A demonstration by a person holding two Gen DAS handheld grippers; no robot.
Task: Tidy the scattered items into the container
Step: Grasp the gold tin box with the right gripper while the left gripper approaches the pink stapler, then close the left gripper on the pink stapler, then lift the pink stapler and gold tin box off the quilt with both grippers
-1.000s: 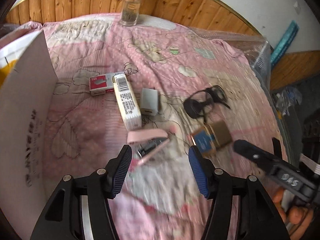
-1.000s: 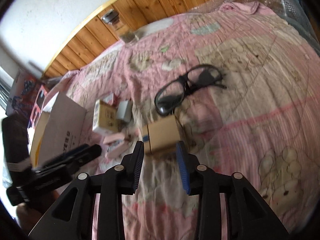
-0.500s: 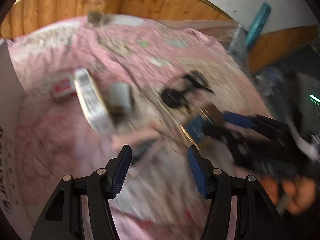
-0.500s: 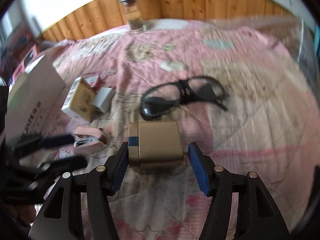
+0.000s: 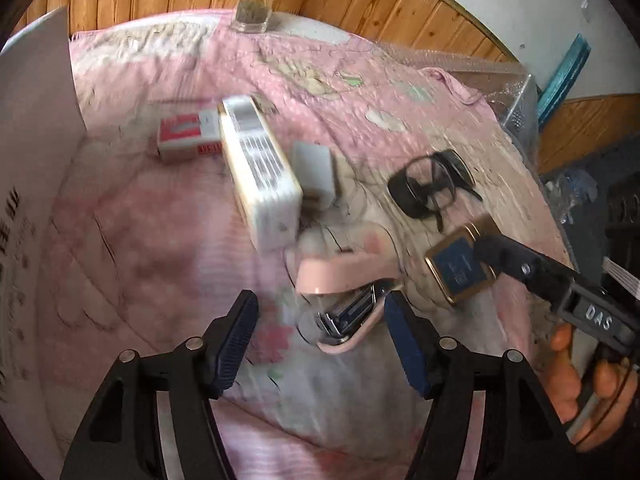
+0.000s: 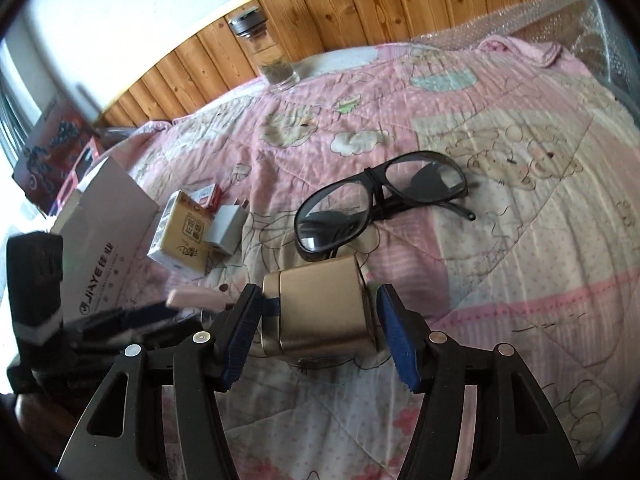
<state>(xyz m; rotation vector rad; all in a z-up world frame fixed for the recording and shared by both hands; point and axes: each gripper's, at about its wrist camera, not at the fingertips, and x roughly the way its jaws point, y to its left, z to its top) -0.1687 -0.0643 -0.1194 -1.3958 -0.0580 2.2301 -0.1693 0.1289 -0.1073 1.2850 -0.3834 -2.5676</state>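
Pink quilted bed [image 6: 500, 128] with glasses [image 6: 380, 204], gold box [image 6: 324, 316], pink stapler [image 5: 344, 288], charger [image 6: 226, 226], cartons, glass jar [image 6: 272, 52].

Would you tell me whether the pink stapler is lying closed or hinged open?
Open: the pink stapler has its top arm lifted away from the metal base, leaving a wedge-shaped gap.

Left claw [image 5: 318, 338] gapes wide over the pink stapler [image 5: 346, 296] on the quilt [image 5: 160, 240].
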